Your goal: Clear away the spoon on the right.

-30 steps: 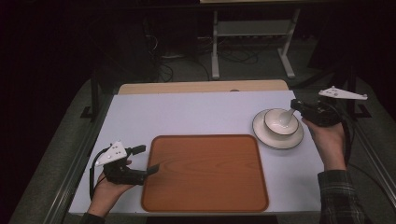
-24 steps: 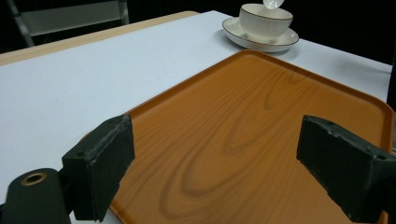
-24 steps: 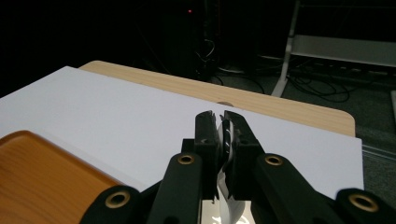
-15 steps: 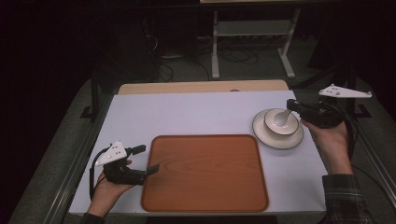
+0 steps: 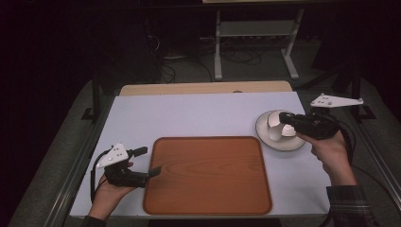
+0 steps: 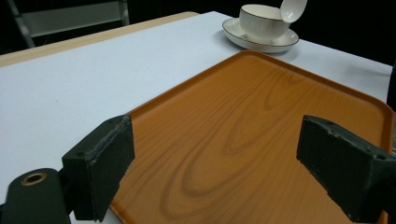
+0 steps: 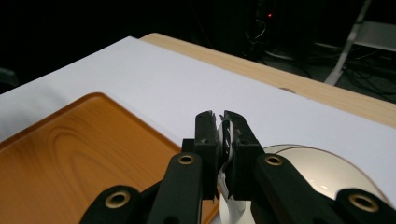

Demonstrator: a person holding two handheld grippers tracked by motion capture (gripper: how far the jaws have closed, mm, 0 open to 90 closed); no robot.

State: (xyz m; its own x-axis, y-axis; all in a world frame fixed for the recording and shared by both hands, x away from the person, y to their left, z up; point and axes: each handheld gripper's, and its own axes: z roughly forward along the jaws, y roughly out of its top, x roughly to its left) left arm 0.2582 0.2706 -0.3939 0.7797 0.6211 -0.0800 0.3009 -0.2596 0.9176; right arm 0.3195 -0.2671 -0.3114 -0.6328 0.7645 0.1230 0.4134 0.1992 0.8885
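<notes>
Right claw (image 5: 283, 118) clamped on rim of white ceramic cup (image 5: 275, 128), cup tipped on its side over round white saucer with dark rim line (image 5: 265, 137) at table's (image 5: 198, 113) 2 o'clock; can't tell if it touches the saucer. Left claw (image 5: 153, 170) gapes wide, holding nothing, over 9 o'clock edge of orange wood-grain tray (image 5: 208, 175).
</notes>
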